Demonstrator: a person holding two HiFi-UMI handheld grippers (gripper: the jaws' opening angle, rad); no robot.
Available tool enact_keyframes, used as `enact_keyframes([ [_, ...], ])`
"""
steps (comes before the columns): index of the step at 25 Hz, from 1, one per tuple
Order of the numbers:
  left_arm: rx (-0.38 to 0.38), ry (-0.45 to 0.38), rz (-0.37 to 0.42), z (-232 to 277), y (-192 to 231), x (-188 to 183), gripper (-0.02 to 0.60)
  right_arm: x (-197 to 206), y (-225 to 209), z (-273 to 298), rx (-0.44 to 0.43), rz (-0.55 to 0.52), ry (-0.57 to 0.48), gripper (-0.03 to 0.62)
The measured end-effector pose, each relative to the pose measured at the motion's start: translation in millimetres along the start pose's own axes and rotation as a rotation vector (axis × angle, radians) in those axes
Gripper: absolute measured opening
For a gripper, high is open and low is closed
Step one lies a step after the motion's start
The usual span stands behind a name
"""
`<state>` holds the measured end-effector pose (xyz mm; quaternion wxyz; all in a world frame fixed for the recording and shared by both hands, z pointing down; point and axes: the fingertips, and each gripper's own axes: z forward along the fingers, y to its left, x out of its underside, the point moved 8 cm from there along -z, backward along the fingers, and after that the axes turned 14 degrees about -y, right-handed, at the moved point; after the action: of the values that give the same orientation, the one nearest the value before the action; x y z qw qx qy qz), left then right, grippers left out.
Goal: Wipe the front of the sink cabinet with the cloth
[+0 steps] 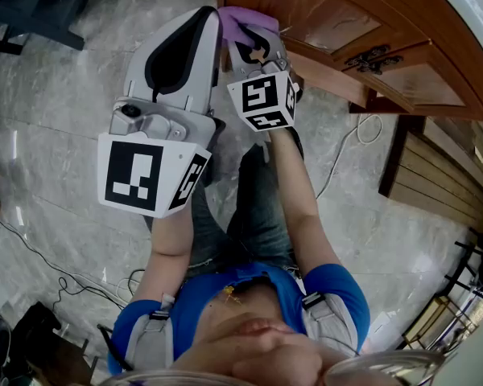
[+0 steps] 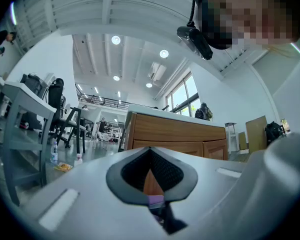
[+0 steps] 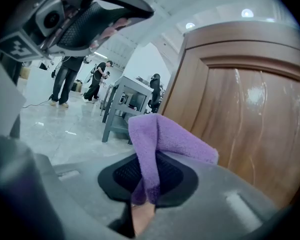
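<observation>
With the right gripper (image 3: 143, 180) clamped on the purple cloth (image 3: 162, 140), which hangs just beside the cabinet (image 3: 242, 124) door, press its loose fold flat to the wood and sweep in overlapping strokes, the closed, empty left gripper (image 2: 152, 181) held clear.

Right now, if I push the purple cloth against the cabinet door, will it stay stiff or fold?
Probably folds: the cloth droops limply over the right gripper. It looks fluffy and light, so likely drags softly across the glossy cabinet door.
</observation>
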<state>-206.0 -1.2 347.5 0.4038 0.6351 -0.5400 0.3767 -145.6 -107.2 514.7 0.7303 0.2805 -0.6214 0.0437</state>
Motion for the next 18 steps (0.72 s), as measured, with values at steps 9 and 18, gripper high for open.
enact_keyframes([
  [9, 0.006, 0.000, 0.009, -3.0, -3.6, -0.8, 0.000, 9.3, 4.5, 2.8, -0.016, 0.001, 0.009, 0.057],
  [18, 0.021, 0.009, 0.005, 1.2, -9.8, 1.9, 0.000, 9.6, -2.5, -3.3, -0.024, 0.007, 0.022, 0.057],
])
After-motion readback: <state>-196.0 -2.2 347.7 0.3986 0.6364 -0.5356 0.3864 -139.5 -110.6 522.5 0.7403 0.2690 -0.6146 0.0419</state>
